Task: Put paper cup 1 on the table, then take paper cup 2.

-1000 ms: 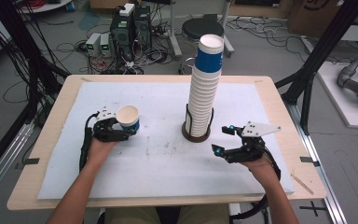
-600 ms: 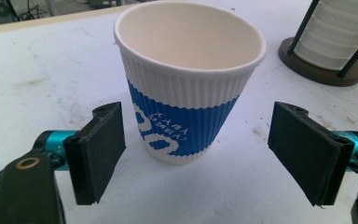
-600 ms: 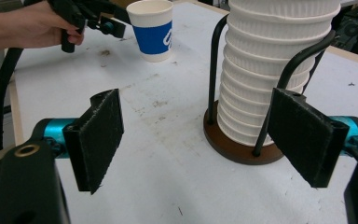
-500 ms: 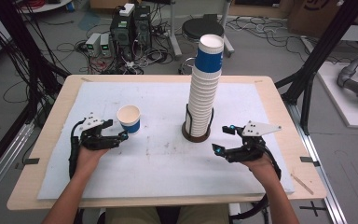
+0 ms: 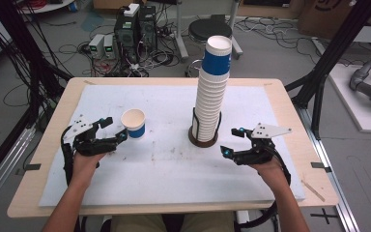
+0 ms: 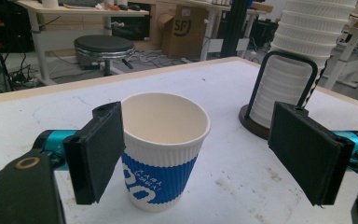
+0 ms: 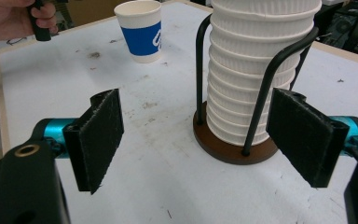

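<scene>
One paper cup (image 5: 133,123) stands upright on the table (image 5: 174,179), mouth up, long axis vertical, left of the cup stack (image 5: 211,92). The left tool (image 5: 110,130) gapes wide just beside it, not gripping; the right tool (image 5: 232,141) is wide, empty.

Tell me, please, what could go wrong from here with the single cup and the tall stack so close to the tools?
1. The left tool is open with a pad right beside the paper cup; a sideways nudge could tip the light, empty cup.
2. The cup stack rises far above its holder, so a bump from the open right tool might topple it.
</scene>
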Demonstrator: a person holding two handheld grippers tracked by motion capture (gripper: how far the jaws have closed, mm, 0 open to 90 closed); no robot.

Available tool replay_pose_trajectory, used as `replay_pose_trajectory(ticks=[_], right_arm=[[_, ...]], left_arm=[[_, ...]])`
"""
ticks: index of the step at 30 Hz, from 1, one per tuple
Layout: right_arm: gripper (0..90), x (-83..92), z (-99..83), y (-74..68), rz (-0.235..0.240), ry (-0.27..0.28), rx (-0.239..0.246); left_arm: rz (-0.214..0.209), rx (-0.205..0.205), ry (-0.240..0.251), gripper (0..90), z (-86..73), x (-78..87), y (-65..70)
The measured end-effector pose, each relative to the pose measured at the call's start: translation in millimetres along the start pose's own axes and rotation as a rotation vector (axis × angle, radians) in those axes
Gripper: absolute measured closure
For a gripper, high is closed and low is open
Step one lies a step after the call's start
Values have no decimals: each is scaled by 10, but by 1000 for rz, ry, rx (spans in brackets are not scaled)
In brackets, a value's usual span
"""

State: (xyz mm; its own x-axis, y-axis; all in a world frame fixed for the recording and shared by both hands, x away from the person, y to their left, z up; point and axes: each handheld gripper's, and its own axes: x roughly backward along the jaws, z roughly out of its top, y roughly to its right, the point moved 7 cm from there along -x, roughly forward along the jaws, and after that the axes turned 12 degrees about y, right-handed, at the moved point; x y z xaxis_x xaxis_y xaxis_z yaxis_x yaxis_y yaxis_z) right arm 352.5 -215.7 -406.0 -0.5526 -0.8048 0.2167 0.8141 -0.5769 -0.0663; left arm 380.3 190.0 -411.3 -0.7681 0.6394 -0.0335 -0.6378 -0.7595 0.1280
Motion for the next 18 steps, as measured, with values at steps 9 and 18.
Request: replay_pose_trajectory(ticks=[9, 18], right_arm=[[193, 83, 0, -17, -7, 10, 4], [193, 92, 19, 13, -17, 16, 5]], left_arm=[[-46, -14, 28, 186, 74, -45, 127], [-72, -3, 37, 186, 102, -38, 185]])
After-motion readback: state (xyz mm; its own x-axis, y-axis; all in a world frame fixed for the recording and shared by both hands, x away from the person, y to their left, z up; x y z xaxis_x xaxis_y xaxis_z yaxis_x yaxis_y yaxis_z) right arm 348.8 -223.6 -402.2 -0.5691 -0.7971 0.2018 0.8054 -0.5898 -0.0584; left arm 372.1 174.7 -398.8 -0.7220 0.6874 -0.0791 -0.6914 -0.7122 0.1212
